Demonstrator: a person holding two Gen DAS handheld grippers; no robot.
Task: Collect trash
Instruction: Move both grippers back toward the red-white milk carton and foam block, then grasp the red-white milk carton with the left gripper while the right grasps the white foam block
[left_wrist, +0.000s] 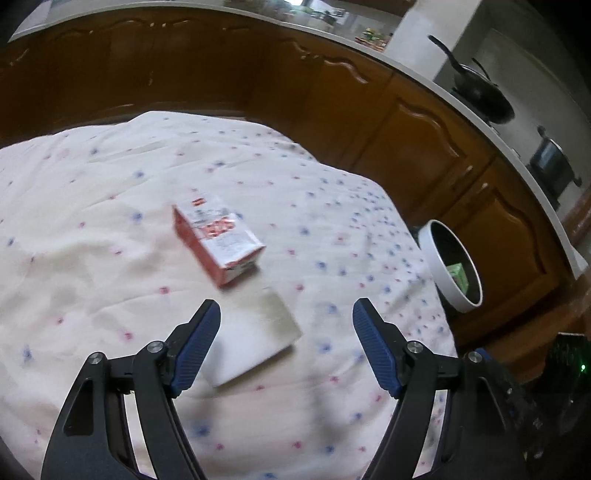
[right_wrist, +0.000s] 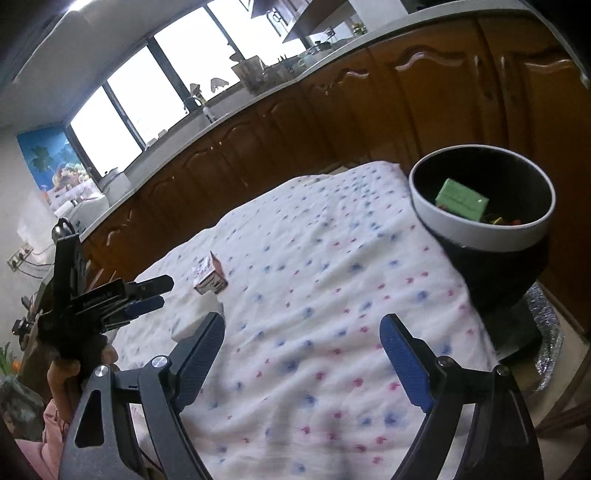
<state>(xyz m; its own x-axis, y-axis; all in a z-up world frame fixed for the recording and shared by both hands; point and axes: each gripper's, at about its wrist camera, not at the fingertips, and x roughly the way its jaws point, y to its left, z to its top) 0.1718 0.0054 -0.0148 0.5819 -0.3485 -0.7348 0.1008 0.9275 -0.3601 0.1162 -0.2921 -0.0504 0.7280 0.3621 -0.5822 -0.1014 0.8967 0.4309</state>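
Note:
A red and white carton (left_wrist: 218, 238) lies on the dotted tablecloth (left_wrist: 92, 240), and a flat white box (left_wrist: 255, 338) lies just in front of it. My left gripper (left_wrist: 286, 345) is open and empty, hovering over the white box. A white-rimmed black trash bin (left_wrist: 452, 264) stands at the table's right edge with a green box (left_wrist: 458, 275) inside. In the right wrist view my right gripper (right_wrist: 303, 354) is open and empty above the cloth. The bin (right_wrist: 480, 229), green box (right_wrist: 461, 201), carton (right_wrist: 210, 277) and left gripper (right_wrist: 147, 299) show there.
Brown kitchen cabinets (left_wrist: 406, 140) run behind and to the right of the table, with pans (left_wrist: 480, 96) on the counter. Windows (right_wrist: 147, 85) lie beyond the counter. A silver foil mat (right_wrist: 546, 332) lies under the bin.

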